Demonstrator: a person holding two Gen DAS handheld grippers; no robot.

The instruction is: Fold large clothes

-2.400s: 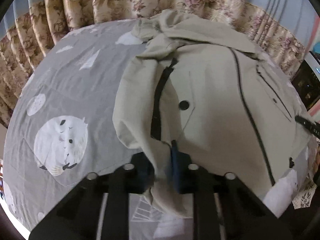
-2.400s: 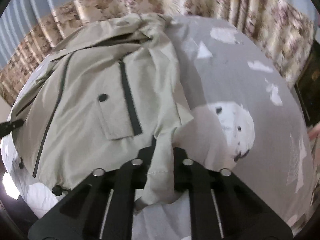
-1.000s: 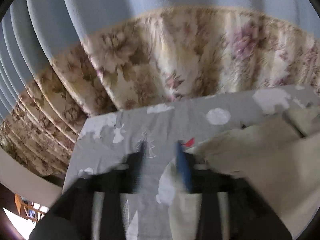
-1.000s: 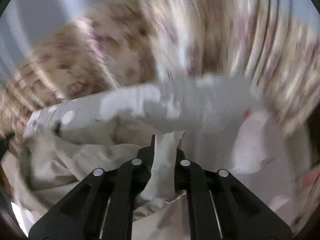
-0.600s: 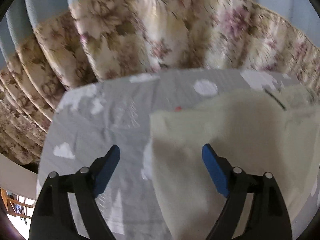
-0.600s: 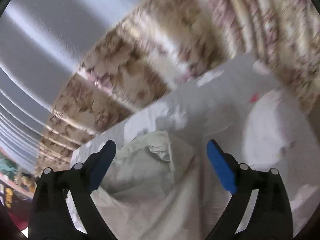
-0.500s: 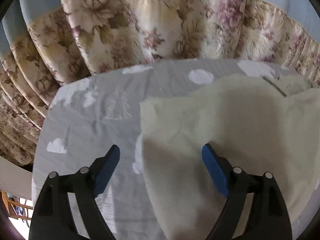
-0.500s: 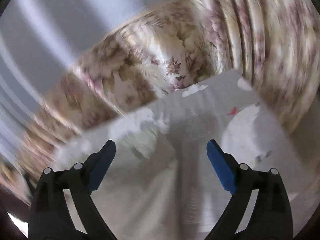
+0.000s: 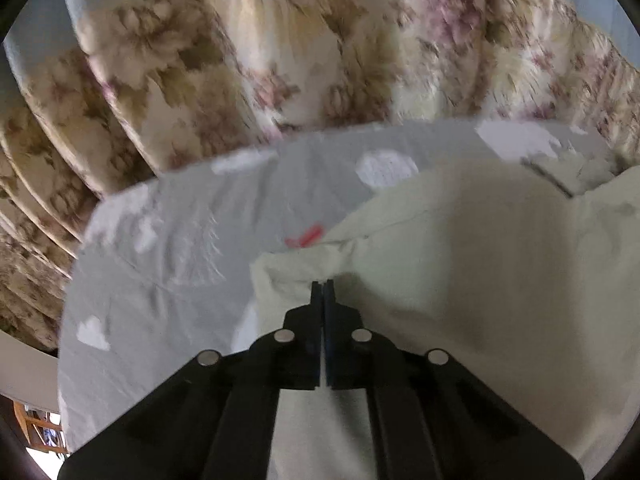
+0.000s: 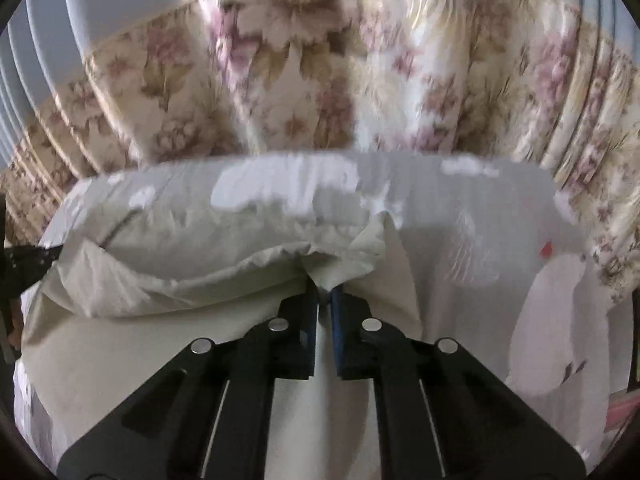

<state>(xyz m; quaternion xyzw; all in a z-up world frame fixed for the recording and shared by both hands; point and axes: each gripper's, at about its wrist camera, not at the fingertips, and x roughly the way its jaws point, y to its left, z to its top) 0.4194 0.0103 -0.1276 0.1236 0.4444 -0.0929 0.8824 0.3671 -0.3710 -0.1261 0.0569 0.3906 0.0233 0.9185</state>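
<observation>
On grey bedsheet (image 9: 168,248) | left gripper (image 9: 322,282) clenched on beige jacket (image 9: 480,264) edge, curtain (image 9: 248,52) at 12 | right gripper (image 10: 325,292) pinching jacket fold

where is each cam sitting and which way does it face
Left wrist: sits on the left tongs, looks down along them at the jacket on the grey sheet; only its shut black fingers show.
Right wrist: sits on the right tongs, same slant, shut on a jacket fold.
Shared: jacket, sheet, floral curtain.
</observation>
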